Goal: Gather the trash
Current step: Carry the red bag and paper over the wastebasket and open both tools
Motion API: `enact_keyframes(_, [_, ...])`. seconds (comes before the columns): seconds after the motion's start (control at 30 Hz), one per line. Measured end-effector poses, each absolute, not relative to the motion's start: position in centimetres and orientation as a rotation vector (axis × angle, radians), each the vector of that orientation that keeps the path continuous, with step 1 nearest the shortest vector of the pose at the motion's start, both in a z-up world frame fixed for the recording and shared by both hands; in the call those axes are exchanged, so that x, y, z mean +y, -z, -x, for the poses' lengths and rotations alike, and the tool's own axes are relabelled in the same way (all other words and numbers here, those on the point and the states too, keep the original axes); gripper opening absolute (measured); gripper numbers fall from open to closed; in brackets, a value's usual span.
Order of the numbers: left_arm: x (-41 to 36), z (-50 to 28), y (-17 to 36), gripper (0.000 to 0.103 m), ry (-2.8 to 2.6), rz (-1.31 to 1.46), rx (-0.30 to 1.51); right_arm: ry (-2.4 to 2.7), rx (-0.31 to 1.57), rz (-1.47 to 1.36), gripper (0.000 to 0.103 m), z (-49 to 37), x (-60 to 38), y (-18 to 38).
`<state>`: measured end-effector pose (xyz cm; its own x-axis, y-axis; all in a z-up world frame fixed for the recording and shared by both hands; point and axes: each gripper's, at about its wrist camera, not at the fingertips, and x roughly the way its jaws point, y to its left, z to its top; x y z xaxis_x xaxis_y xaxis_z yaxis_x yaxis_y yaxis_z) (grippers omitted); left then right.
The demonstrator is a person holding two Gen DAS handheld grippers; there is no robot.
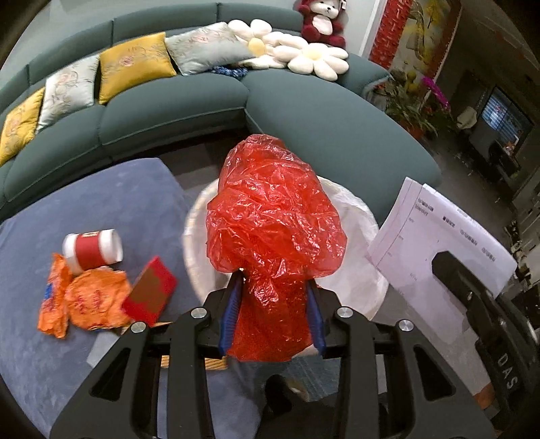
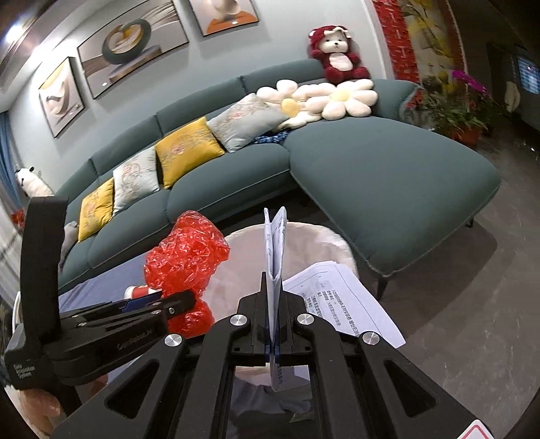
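A crumpled red bag [image 1: 275, 236] is clamped between the blue pads [image 1: 229, 314] of the left gripper [image 1: 274, 315] and bulges above them. In the right wrist view, folded papers [image 2: 275, 250] are pinched edge-on in the fully closed right gripper [image 2: 274, 317], with printed sheets splayed out to the right. Both loads are held over a white-lined bin [image 1: 357, 236], whose rim is seen just behind the bag and papers; whether either touches the liner cannot be told. To the left of the bin, a blue surface [image 1: 118, 202] is seen carrying a red-and-white cup [image 1: 92, 248] on its side, an orange wrapper [image 1: 84, 299] just below it, and a red box [image 1: 150, 292] leaning against the wrapper. Farther back, a curved teal sofa [image 1: 303, 111] is lined with yellow and grey cushions, two white flower pillows [image 1: 297, 50] and a red plush bear [image 1: 322, 22] at its corner. Framed pictures [image 2: 128, 44] are hung on the wall above, and potted flowers [image 2: 455, 108] are placed on the floor at the right.
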<state>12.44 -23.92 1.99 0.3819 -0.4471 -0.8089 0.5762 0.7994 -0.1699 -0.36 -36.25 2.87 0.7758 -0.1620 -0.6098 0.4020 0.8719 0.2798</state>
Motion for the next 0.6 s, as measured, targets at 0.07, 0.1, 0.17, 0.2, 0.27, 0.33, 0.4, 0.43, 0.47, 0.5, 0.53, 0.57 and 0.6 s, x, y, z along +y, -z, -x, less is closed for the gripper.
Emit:
enact_keyframes(0.07, [-24.5, -12.8, -1.7, 0.042, 0.651, -0.14, 0.992, 0.32, 0.615, -0.419, 0.002, 0.1, -36.8, -2.6])
enact_keyframes(0.1, [-24.7, -12.9, -1.7, 0.05, 0.645, -0.139, 0.988, 0.32, 0.615, -0.419, 0.002, 0.0, -37.0, -2.6])
enact_keyframes(0.17, [-24.8, -13.0, -1.6, 0.062, 0.612, -0.15, 0.964, 0.318, 0.615, -0.419, 0.002, -0.5, -37.2, -2.5])
enact_keyframes(0.2, [-24.7, -13.0, -1.7, 0.068, 0.6, -0.151, 0.955, 0.315, 0.614, -0.419, 0.002, -0.7, -37.2, -2.5])
enact_keyframes(0.27, [-24.4, -13.2, -1.7, 0.072, 0.579, -0.145, 0.948, 0.307, 0.613, -0.418, 0.002, -1.1, -37.2, -2.5])
enact_keyframes(0.33, [-24.0, -13.5, -1.8, 0.072, 0.562, -0.135, 0.952, 0.296, 0.612, -0.412, 0.002, -1.6, -36.8, -2.6])
enact_keyframes(0.4, [-23.4, -13.7, -1.7, 0.072, 0.544, -0.132, 0.954, 0.287, 0.61, -0.406, 0.002, -2.0, -36.6, -2.6])
enact_keyframes(0.43, [-23.1, -13.9, -1.8, 0.072, 0.538, -0.13, 0.953, 0.28, 0.609, -0.403, 0.002, -2.3, -36.4, -2.7])
enact_keyframes(0.47, [-22.8, -13.9, -1.8, 0.072, 0.531, -0.128, 0.95, 0.275, 0.608, -0.401, 0.002, -2.4, -36.4, -2.8])
enact_keyframes(0.5, [-22.5, -13.9, -1.8, 0.072, 0.522, -0.127, 0.947, 0.272, 0.607, -0.399, 0.002, -2.6, -36.2, -2.8])
enact_keyframes(0.53, [-22.1, -14.0, -1.9, 0.072, 0.519, -0.123, 0.946, 0.266, 0.606, -0.396, 0.002, -2.8, -36.0, -2.9])
enact_keyframes(0.57, [-21.7, -14.2, -2.0, 0.072, 0.515, -0.12, 0.948, 0.262, 0.606, -0.393, 0.002, -3.0, -35.8, -2.9])
enact_keyframes(0.6, [-21.4, -14.3, -2.0, 0.072, 0.511, -0.117, 0.95, 0.26, 0.607, -0.39, 0.002, -3.2, -35.7, -3.0])
